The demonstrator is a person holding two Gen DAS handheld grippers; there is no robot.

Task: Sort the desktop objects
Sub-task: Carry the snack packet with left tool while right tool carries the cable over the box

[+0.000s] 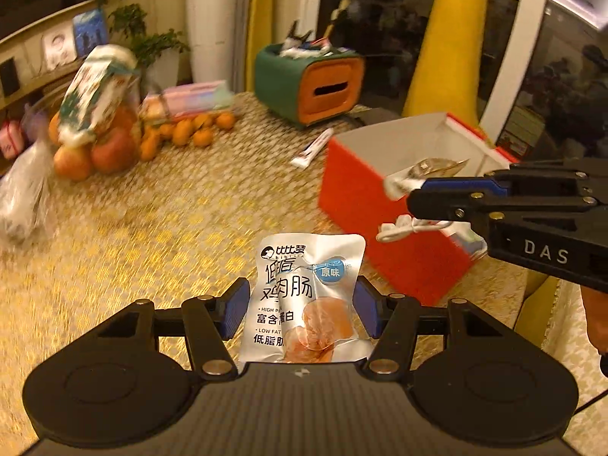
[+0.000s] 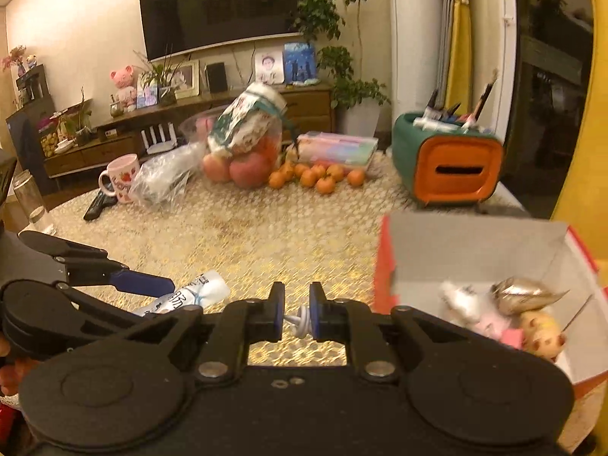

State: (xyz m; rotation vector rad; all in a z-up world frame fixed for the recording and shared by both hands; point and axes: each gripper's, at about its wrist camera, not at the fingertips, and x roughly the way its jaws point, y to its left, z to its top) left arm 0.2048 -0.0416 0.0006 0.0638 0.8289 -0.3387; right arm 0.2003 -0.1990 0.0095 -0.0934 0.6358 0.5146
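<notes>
Sausage packet (image 1: 304, 300) sits gripped in the left tongs (image 1: 300, 304); only the right wrist view shows the right tongs (image 2: 296, 309) pinching white cable (image 2: 300, 323) and trinkets inside the red box (image 2: 383, 266).

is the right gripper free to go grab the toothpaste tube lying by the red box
Probably not yet: the right gripper is shut on a white cable. The toothpaste tube lies unobstructed beside the red box.

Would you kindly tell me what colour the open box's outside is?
Red box, white inside; clearest in the left wrist view.
</notes>
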